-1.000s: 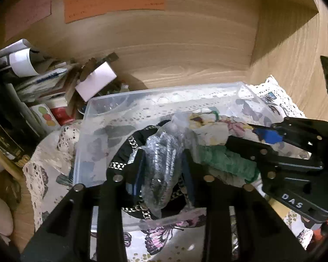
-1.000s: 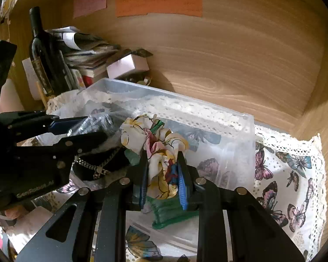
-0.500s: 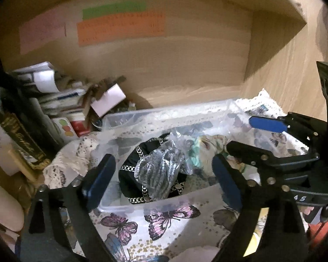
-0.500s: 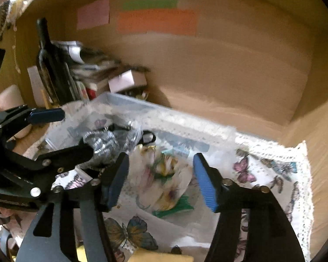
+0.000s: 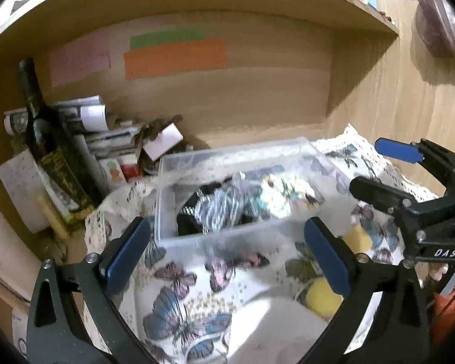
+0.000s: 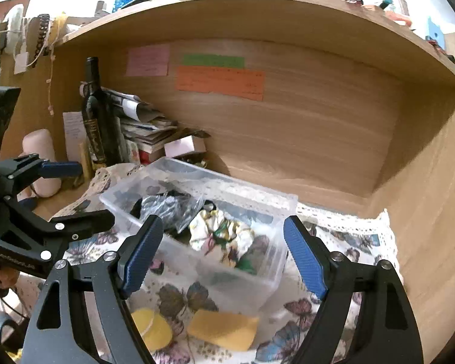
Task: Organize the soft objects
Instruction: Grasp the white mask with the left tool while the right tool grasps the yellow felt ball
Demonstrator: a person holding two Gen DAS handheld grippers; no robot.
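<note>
A clear plastic bin (image 5: 166, 212) (image 6: 273, 261) stands on a butterfly-print cloth (image 5: 182, 288) (image 6: 348, 242). In it lie a crinkled plastic packet with silvery contents (image 5: 221, 209) (image 6: 166, 206) over a black chain item, and a floral fabric piece (image 5: 285, 194) (image 6: 221, 233) over something green. My left gripper (image 5: 227, 254) is open and empty, pulled back in front of the bin. My right gripper (image 6: 224, 254) is open and empty, also in front of the bin. Yellow sponge pieces (image 6: 224, 327) (image 5: 321, 297) lie on the cloth near me.
This is a wooden shelf alcove with coloured paper notes (image 6: 221, 82) on its back wall. A dark wine bottle (image 6: 95, 115) (image 5: 45, 133), stacked papers and small boxes (image 6: 145, 130) crowd the back left. A pale cylinder (image 6: 42, 157) stands at the far left.
Both grippers opened, letting go of the packet and the floral fabric into the bin, and then drew back and up away from it.
</note>
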